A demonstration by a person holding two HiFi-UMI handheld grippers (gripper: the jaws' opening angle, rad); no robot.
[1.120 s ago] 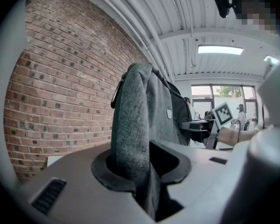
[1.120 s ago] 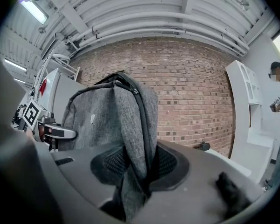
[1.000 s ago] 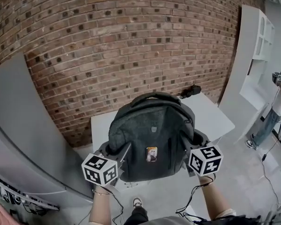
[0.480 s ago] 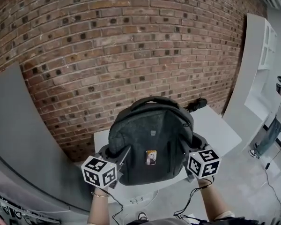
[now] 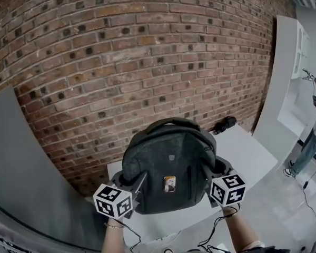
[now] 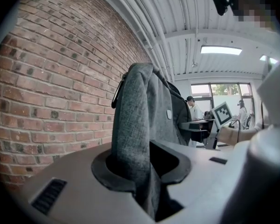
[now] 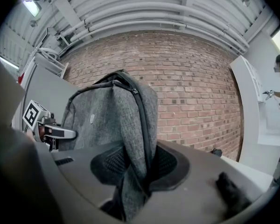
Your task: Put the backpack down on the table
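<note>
Your left gripper [image 6: 144, 169] has its jaws clamped on a fold of grey fabric at the left edge of the backpack [image 5: 168, 165]. The cloth fills the gap between the pads and rises straight up out of them. Your right gripper [image 7: 133, 167] has its jaws clamped the same way on the opposite edge, pinching grey fabric beside a dark zip seam.

Between the two grippers the backpack hangs upright, front face toward you, top handle arched above it and a small badge [image 5: 169, 184] low on the front. In the head view its lower part sits over the near edge of the white counter [image 5: 250, 154] — whether the base touches the surface cannot be told.

A dark object [image 5: 224, 124] lies at the counter's far end, close to the brick wall [image 5: 121, 62]. Well off to the right, a person [image 5: 312, 141] stands on the floor.
</note>
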